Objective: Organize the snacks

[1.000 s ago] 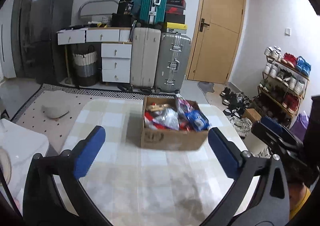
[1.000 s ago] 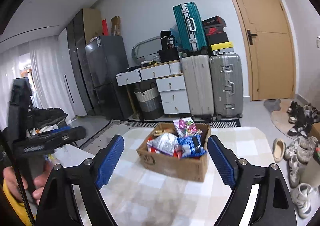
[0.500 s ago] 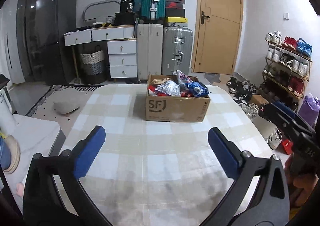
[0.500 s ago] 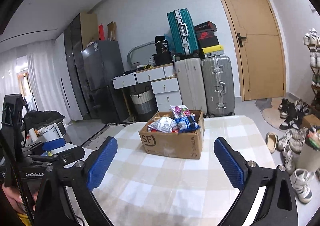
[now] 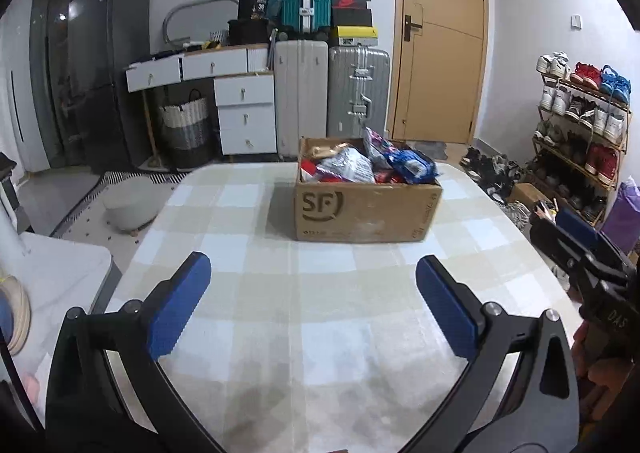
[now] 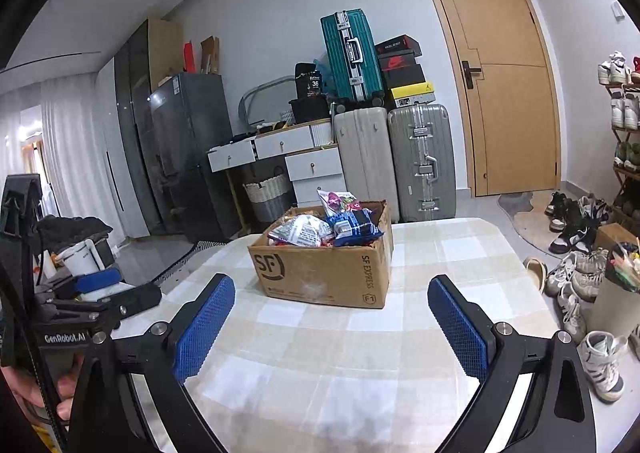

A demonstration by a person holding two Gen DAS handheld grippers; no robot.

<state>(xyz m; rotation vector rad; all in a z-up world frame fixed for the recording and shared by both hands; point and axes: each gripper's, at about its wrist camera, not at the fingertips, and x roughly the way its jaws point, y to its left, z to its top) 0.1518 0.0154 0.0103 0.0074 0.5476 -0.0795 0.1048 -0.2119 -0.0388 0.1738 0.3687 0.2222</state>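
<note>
A: Where are the snacks right now?

B: All in the SF cardboard box (image 5: 366, 209), which sits toward the far edge of the tabletop (image 5: 280, 333), a little right of its middle. Packets are heaped above the rim: a silver bag (image 5: 348, 169), a blue one (image 5: 412, 167) by the far right corner of the box, and a pink one (image 6: 338, 201) standing at the back.

A: And the tongs?

B: Both pairs stand wide open and hold nothing. The left tongs (image 5: 312, 297) hang over the near half of the tabletop, aimed at the box; the right tongs (image 6: 330, 321) do the same from the right side. Each is well short of the box.

A: Which step is that, then?

B: I can't settle it. The checked cloth around the box is bare, no packet lies loose on it. That fits snacks gathered into the box and the tongs drawn away, and it fits a heaped box waiting to be sorted out.

A: What would any next move need?

B: As a guess: the bags are soft and slippery, piled loosely, so a grip should close on one packet's free edge, gently, and the light box may slide if nudged
</note>
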